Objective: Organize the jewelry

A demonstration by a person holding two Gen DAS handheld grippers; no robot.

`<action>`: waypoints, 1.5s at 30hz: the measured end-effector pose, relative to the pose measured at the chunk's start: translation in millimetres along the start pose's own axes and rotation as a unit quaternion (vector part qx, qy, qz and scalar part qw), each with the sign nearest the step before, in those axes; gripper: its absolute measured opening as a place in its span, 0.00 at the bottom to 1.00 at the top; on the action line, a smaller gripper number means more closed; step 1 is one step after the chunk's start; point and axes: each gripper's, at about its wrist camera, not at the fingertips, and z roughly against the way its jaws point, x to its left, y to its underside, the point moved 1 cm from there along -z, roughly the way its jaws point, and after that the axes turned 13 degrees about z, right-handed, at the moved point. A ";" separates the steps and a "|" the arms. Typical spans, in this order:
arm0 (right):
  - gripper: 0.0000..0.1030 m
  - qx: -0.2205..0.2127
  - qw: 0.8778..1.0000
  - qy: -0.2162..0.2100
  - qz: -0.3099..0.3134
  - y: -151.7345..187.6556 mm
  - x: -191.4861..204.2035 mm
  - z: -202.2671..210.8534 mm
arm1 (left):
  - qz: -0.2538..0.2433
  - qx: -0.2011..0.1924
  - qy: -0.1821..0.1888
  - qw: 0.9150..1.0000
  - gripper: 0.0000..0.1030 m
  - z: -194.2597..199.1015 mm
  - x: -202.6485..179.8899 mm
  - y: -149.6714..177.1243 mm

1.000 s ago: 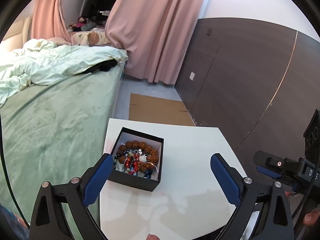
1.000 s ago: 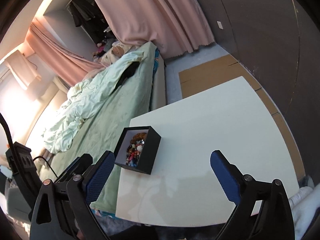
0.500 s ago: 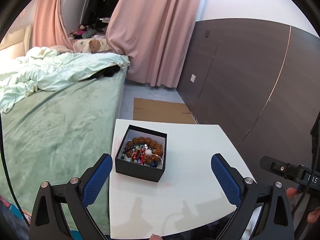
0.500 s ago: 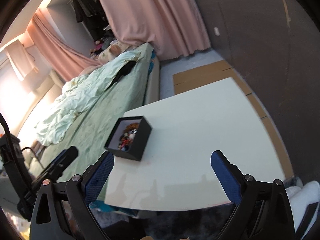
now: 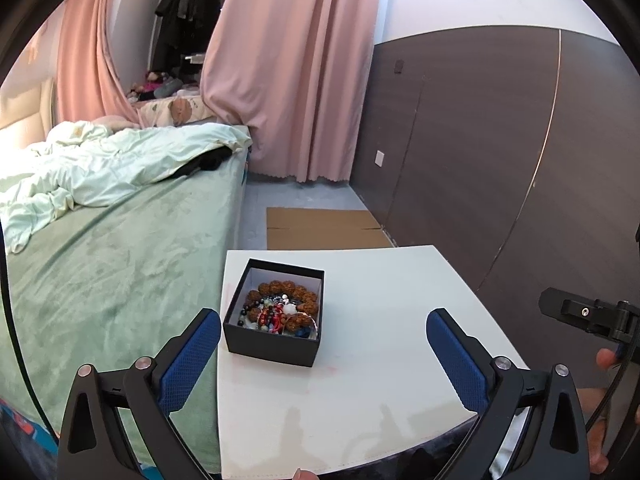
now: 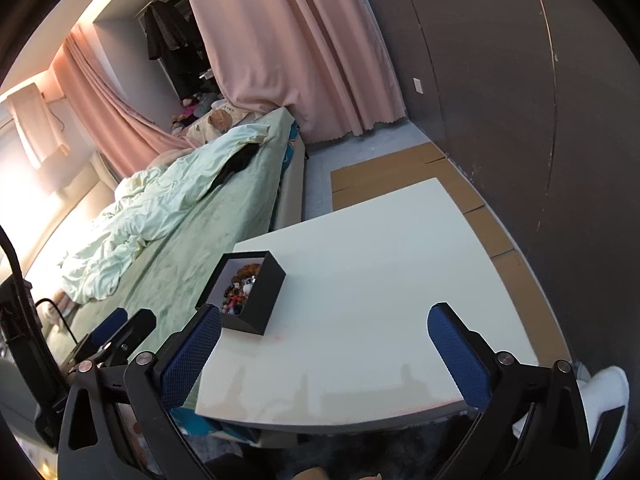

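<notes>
A small black open box (image 5: pixel 276 344) stands near the left edge of a white table (image 5: pixel 392 360). It holds brown bead bracelets and mixed coloured beads (image 5: pixel 280 306). The box also shows in the right wrist view (image 6: pixel 260 300) with the jewelry (image 6: pixel 240 286) inside. My left gripper (image 5: pixel 323 338) is open and empty, held above the table's near edge, with the box just ahead of its left finger. My right gripper (image 6: pixel 324 336) is open and empty, above the table's near side, to the right of the box.
A bed with a green cover (image 5: pixel 100 272) and a rumpled pale quilt (image 5: pixel 112 164) runs along the table's left side. Pink curtains (image 5: pixel 296 80) hang behind. A dark panelled wall (image 5: pixel 500 152) stands on the right. Flat cardboard (image 5: pixel 320 228) lies on the floor beyond the table.
Both grippers have pulled back and risen from the table, so the box looks smaller and farther. Both stay open and empty. The box has not moved.
</notes>
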 end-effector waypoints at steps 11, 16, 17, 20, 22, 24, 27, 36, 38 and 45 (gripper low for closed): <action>1.00 0.016 1.000 -0.004 0.021 1.4 6.9 -4.7 | -0.016 0.002 -0.002 1.000 0.99 3.3 -4.6 1.5; 1.00 0.014 0.999 0.000 0.029 2.2 9.5 -2.9 | -0.017 0.000 -0.004 1.000 1.00 4.0 -5.5 0.8; 1.00 0.013 1.000 0.000 0.029 2.2 9.6 -2.5 | -0.017 -0.001 -0.005 1.000 0.99 4.0 -5.4 0.3; 1.00 0.010 1.000 -0.004 0.028 1.6 9.4 -1.4 | -0.016 -0.003 -0.007 1.000 1.00 4.2 -5.9 -0.6; 1.00 0.010 1.000 -0.005 0.028 1.7 9.0 -1.6 | -0.016 -0.002 -0.007 1.000 1.00 4.0 -6.9 -0.6; 1.00 0.011 1.000 -0.004 0.028 1.9 9.0 -1.6 | -0.018 -0.003 -0.008 1.000 1.00 4.3 -6.2 -0.8; 1.00 0.011 1.000 -0.006 0.027 1.6 8.9 -2.2 | -0.022 -0.003 -0.010 1.000 0.99 4.4 -7.3 -0.6; 1.00 0.016 1.000 -0.011 0.016 3.8 5.9 -3.6 | -0.027 -0.010 -0.011 1.000 0.99 6.9 -10.3 1.7; 1.00 0.013 1.000 -0.001 0.026 4.2 7.9 -1.1 | -0.027 -0.009 -0.011 1.000 1.00 7.0 -10.3 1.7; 1.00 0.012 0.999 -0.002 0.034 2.6 9.2 -0.9 | -0.028 -0.010 -0.010 1.000 1.00 6.6 -11.6 2.7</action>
